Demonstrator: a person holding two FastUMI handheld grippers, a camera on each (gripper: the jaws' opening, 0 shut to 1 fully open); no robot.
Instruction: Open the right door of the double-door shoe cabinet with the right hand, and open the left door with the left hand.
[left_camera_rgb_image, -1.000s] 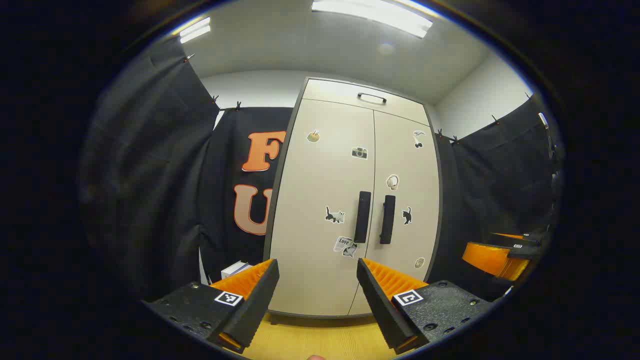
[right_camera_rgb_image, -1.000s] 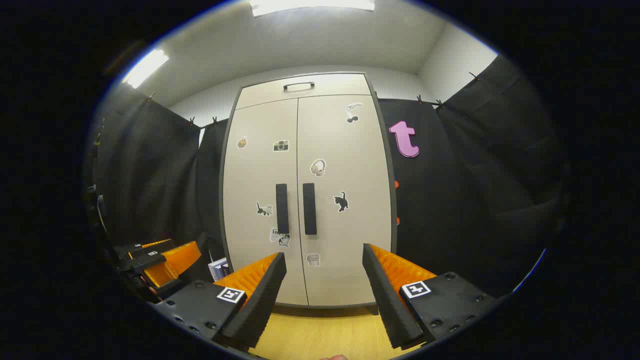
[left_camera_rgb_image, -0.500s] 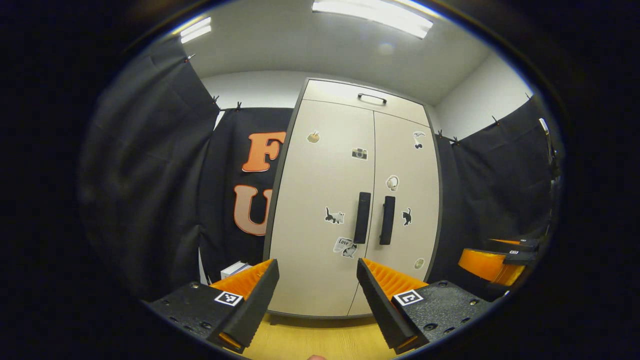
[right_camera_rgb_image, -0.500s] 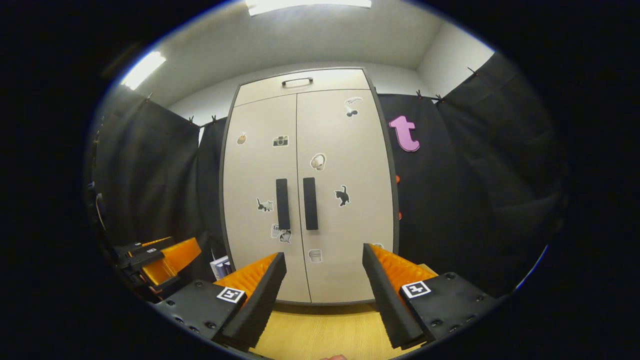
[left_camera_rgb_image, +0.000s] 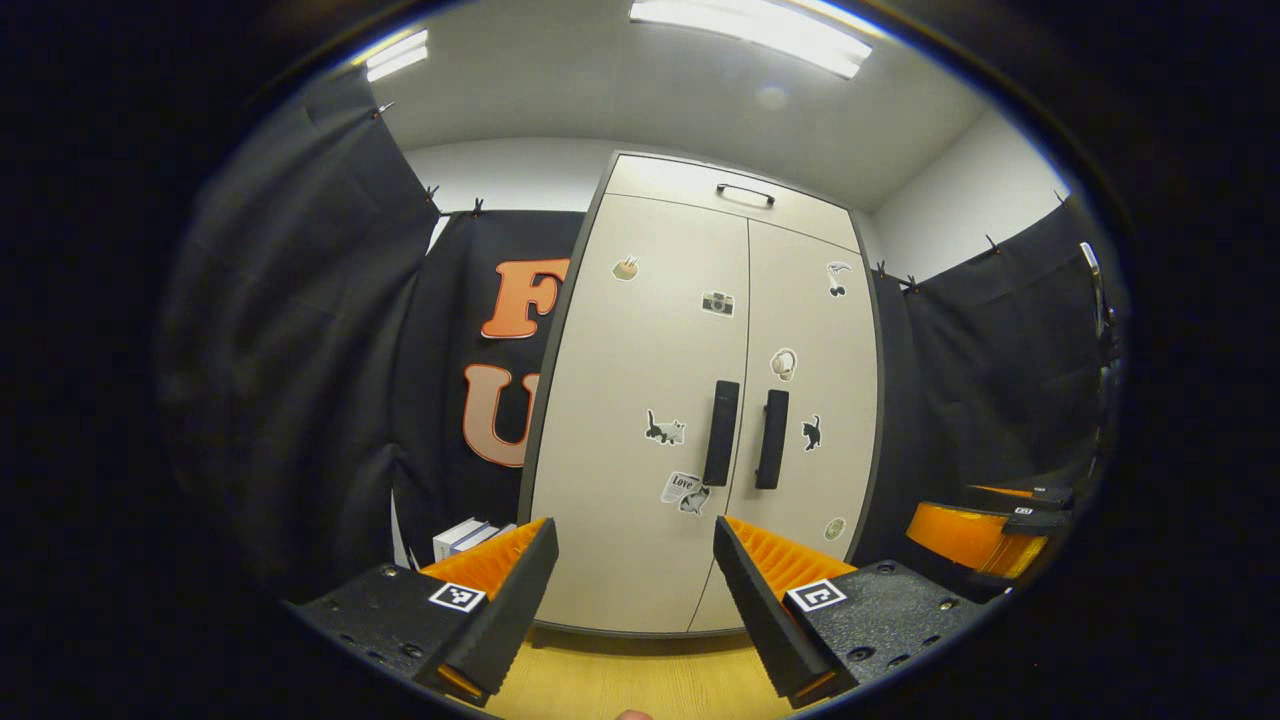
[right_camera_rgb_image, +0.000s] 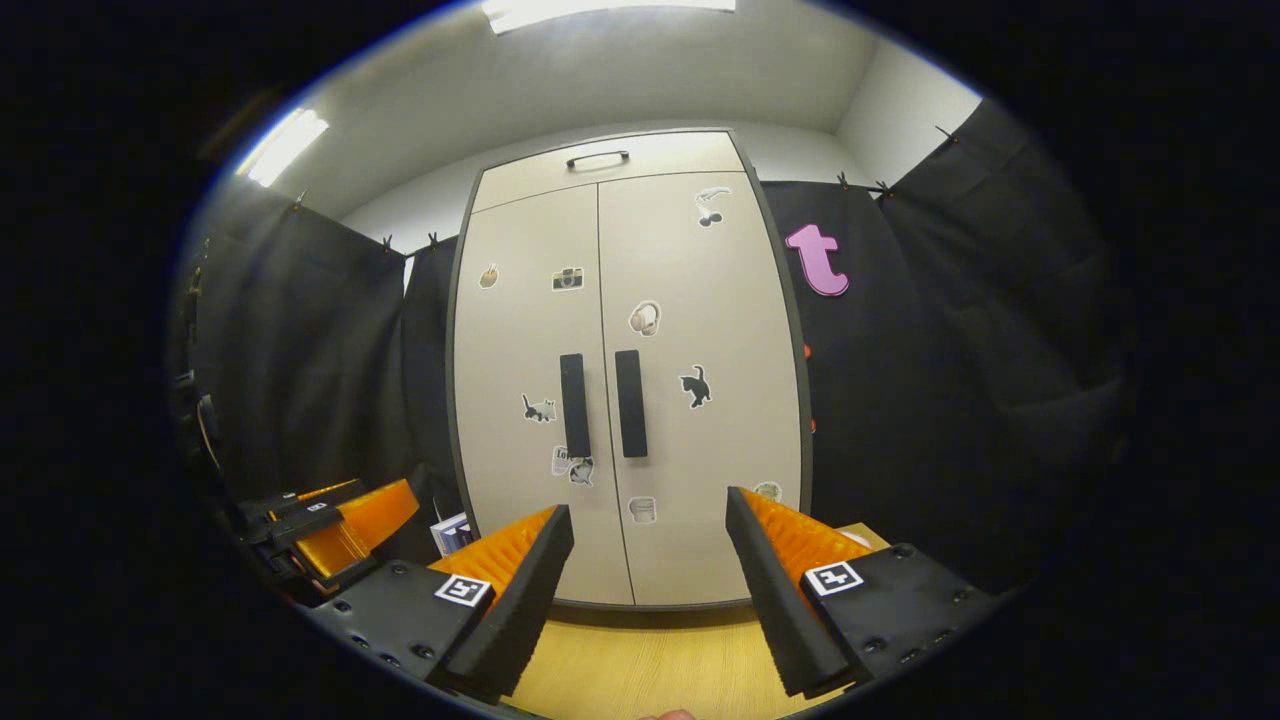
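A tall beige double-door shoe cabinet (left_camera_rgb_image: 640, 400) (right_camera_rgb_image: 690, 300) stands ahead with both doors closed and stickers on them. Two black vertical handles flank the centre seam: the left door handle (left_camera_rgb_image: 721, 433) (right_camera_rgb_image: 574, 405) and the right door handle (left_camera_rgb_image: 770, 439) (right_camera_rgb_image: 630, 403). My left gripper (left_camera_rgb_image: 630, 600) is open, well short of the cabinet and low before the left door. My right gripper (right_camera_rgb_image: 645, 590) is open too, low and short of the right door. The right gripper (left_camera_rgb_image: 985, 530) shows at the right edge of the left gripper view, and the left gripper (right_camera_rgb_image: 330, 520) shows at the lower left of the right gripper view.
A flap panel with a small handle (left_camera_rgb_image: 744, 193) (right_camera_rgb_image: 597, 158) tops the cabinet. Black cloth walls stand on both sides. A few boxes (left_camera_rgb_image: 465, 537) (right_camera_rgb_image: 450, 530) lie on the floor left of the cabinet. Wooden floor (left_camera_rgb_image: 620, 680) (right_camera_rgb_image: 650, 670) runs up to its base.
My right gripper has moved closer to the cabinet, which looks larger in its view now. My left gripper has shifted only slightly. Both doors stay closed and both grippers stay open.
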